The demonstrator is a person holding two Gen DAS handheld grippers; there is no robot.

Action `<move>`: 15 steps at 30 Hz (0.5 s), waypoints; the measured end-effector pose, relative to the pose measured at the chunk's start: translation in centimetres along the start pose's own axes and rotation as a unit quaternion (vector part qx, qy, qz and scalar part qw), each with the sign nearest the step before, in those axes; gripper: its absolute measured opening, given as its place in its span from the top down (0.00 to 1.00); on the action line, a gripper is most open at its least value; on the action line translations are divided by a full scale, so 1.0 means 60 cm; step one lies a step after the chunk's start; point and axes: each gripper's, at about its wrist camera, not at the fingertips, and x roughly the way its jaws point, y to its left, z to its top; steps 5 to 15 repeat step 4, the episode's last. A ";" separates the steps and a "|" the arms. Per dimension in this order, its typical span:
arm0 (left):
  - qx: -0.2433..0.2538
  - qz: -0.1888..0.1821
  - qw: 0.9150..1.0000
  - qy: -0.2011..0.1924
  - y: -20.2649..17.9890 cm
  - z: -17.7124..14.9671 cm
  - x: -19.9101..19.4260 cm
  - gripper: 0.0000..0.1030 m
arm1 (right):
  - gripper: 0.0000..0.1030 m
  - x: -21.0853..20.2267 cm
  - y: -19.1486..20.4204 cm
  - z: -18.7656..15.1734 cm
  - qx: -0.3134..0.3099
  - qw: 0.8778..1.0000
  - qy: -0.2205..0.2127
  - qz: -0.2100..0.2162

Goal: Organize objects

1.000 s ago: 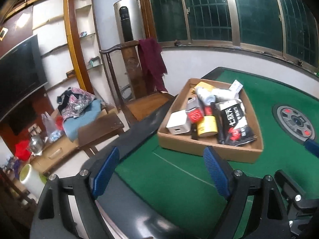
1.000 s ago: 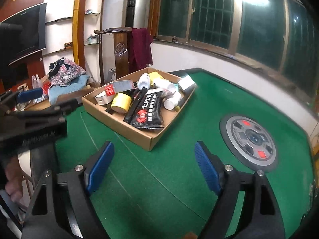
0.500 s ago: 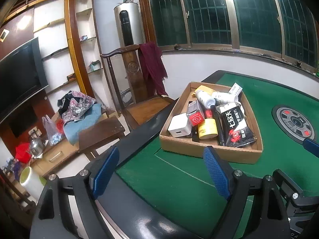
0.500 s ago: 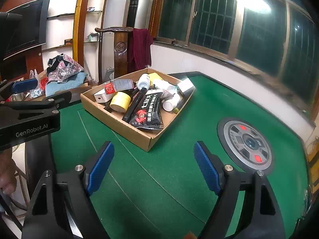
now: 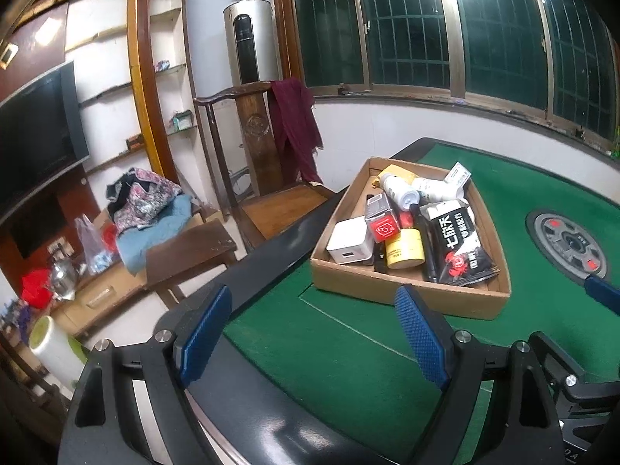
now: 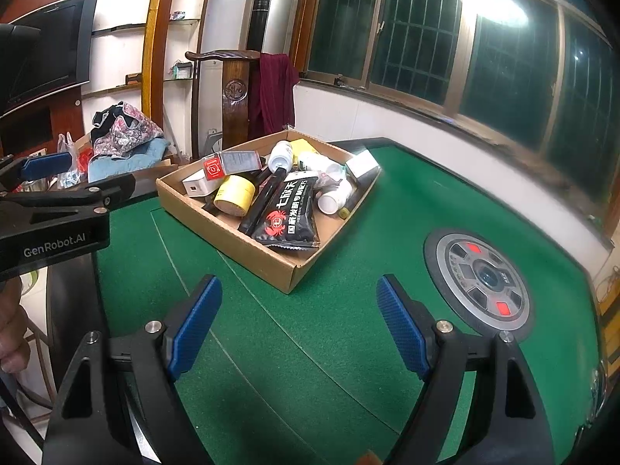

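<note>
Left wrist view takes in the room beside the green tabletop (image 5: 348, 352): a wooden chair (image 5: 267, 178) with a maroon cloth (image 5: 294, 124) draped over its back, a dark television (image 5: 35, 131), a pile of clothes (image 5: 147, 201) on a low side table, and a silver column unit (image 5: 248, 42) in the corner. Right wrist view shows more of the felt instead, with the round central panel (image 6: 480, 275) of the tabletop fully visible to the right of the cardboard tray (image 6: 248, 240), and the left claw's black frame and a fingertip of the person at its left edge.

Left claw (image 5: 314, 333) stands wide, with nothing between its blue pads; it is over the near-left edge of the tabletop, and the cardboard tray (image 5: 407, 298) lies just beyond its right pad, apart from it. Right claw (image 6: 298, 321) also stands wide and holds nothing; the tray's near corner lies beyond the gap between its pads, apart from them.

Tray contents, relative to the tray's near wall: a black snack packet (image 5: 461, 248) with a red crab mark lies closest, a yellow tub (image 5: 405, 250) and a white adapter block (image 5: 348, 242) to its left, a red-faced box (image 5: 381, 217) behind them, and white bottles (image 5: 399, 190) at the far end.
</note>
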 end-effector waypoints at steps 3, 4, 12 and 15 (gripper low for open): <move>0.005 0.010 1.000 -0.006 -0.002 -0.002 -0.002 0.20 | 0.20 0.000 0.000 0.000 0.000 1.000 0.000 0.000; 0.006 0.006 1.000 -0.004 -0.003 -0.002 -0.001 0.20 | 0.20 0.000 0.000 0.000 0.000 1.000 0.000 0.000; 0.006 0.006 1.000 -0.004 -0.003 -0.002 -0.001 0.20 | 0.20 0.000 0.000 0.000 0.000 1.000 0.000 0.000; 0.006 0.006 1.000 -0.004 -0.003 -0.002 -0.001 0.20 | 0.20 0.000 0.000 0.000 0.000 1.000 0.000 0.000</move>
